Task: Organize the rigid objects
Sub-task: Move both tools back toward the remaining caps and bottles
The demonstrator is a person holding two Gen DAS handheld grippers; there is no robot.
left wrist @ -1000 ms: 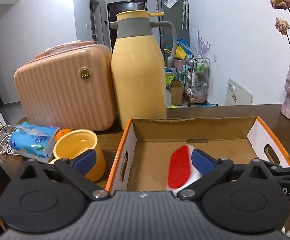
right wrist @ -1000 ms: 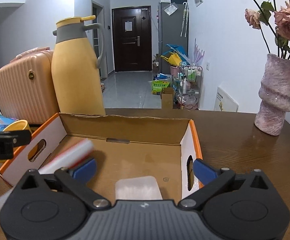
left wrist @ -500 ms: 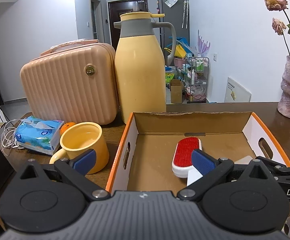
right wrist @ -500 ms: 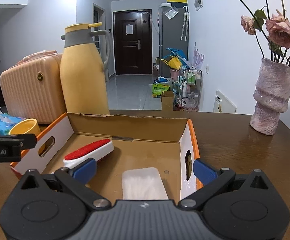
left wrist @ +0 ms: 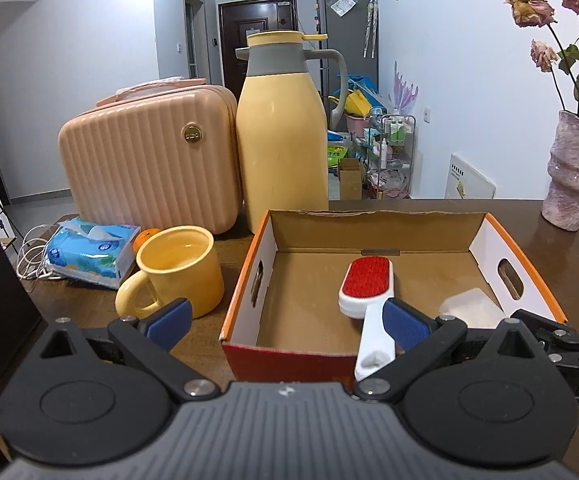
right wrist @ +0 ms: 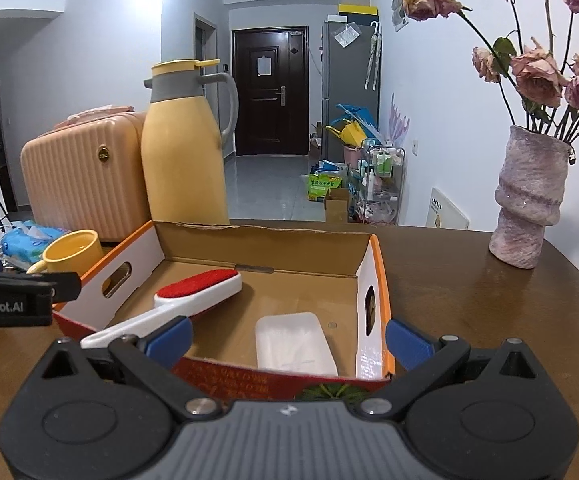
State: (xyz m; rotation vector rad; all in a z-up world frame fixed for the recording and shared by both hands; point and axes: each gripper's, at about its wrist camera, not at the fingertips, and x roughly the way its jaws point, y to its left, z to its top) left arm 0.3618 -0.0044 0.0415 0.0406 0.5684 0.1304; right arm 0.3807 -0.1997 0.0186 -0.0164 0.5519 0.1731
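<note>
Both the left gripper [left wrist: 287, 318] and the right gripper [right wrist: 287, 338] hang with fingers spread wide and nothing between them, just short of the near wall of the cardboard box [right wrist: 265, 246] on the brown table [right wrist: 489, 300]. The lint brush [right wrist: 199, 290] lies in the box's left half, red pad up, its white handle resting over the near wall with the tip hidden behind the right gripper's left finger, while the frosted plastic case [right wrist: 293, 342] sits to its right, contents too cloudy to make out. "nRobot.AI" reads on the left gripper's side, cut off at the edge, "DA" shows on the right gripper [left wrist: 569, 344], and the print on the tissue pack [left wrist: 89, 250] by the yellow mug [left wrist: 177, 276] is too small to read.
</note>
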